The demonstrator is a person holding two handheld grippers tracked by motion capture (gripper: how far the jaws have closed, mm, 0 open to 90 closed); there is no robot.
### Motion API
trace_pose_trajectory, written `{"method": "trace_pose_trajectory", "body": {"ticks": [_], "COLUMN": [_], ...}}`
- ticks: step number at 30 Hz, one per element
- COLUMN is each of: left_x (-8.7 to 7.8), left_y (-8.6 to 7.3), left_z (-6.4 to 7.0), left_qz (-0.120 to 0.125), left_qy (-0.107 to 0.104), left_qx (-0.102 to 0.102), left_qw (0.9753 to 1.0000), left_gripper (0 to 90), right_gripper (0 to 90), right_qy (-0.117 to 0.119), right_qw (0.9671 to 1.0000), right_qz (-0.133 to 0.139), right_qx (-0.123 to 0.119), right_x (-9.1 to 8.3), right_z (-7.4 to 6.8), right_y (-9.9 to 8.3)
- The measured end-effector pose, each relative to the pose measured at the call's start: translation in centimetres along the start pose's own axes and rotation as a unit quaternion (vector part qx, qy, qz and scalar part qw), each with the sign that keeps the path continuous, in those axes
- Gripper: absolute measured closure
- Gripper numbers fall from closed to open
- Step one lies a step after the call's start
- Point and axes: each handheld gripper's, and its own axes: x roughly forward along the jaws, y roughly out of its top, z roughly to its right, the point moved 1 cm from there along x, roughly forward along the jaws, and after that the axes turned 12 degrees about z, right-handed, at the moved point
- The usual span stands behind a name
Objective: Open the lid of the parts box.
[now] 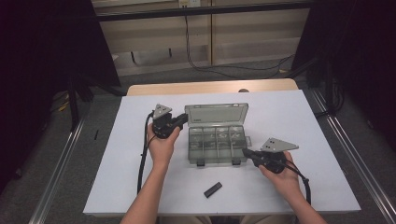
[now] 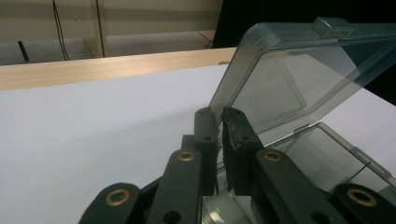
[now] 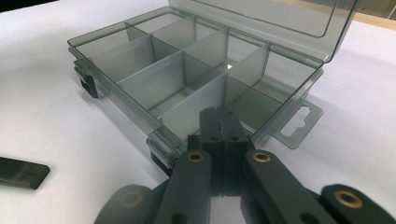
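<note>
A smoky clear compartment box [image 1: 196, 145] stands in the middle of the white table with its lid [image 1: 217, 113] raised. My left gripper [image 1: 185, 118] is at the lid's left edge. In the left gripper view the jaws [image 2: 220, 122] are shut on the edge of the lid [image 2: 289, 74], above the box base [image 2: 327, 154]. My right gripper [image 1: 244, 151] is at the front right corner of the box. In the right gripper view its jaws [image 3: 219, 116] are shut together, tips against the front wall of the box [image 3: 154, 105], by the latch. The compartments look empty.
A small black rectangular piece [image 1: 212, 189] lies on the white table [image 1: 289, 116] in front of the box, also seen as the black piece [image 3: 18, 171] at the left of the right gripper view. A wooden strip [image 1: 210, 87] runs along the table's far edge.
</note>
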Motion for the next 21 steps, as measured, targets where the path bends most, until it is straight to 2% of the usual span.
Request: {"method": "trace_pose_trajectory", "body": {"ticks": [21], "left_x": [0.46], "left_y": [-0.02], "left_z": [-0.31], "left_qz": [-0.006], "left_qy": [0.001], "left_qx": [0.001], "left_qw": [1.0], "left_gripper": [85.5], "right_gripper": [90.0], "right_qy": [0.0], "right_qw": [1.0], "right_qz": [0.003], "right_qx": [-0.001], "right_x": [0.0], "right_z": [0.0], "right_y": [-0.05]}}
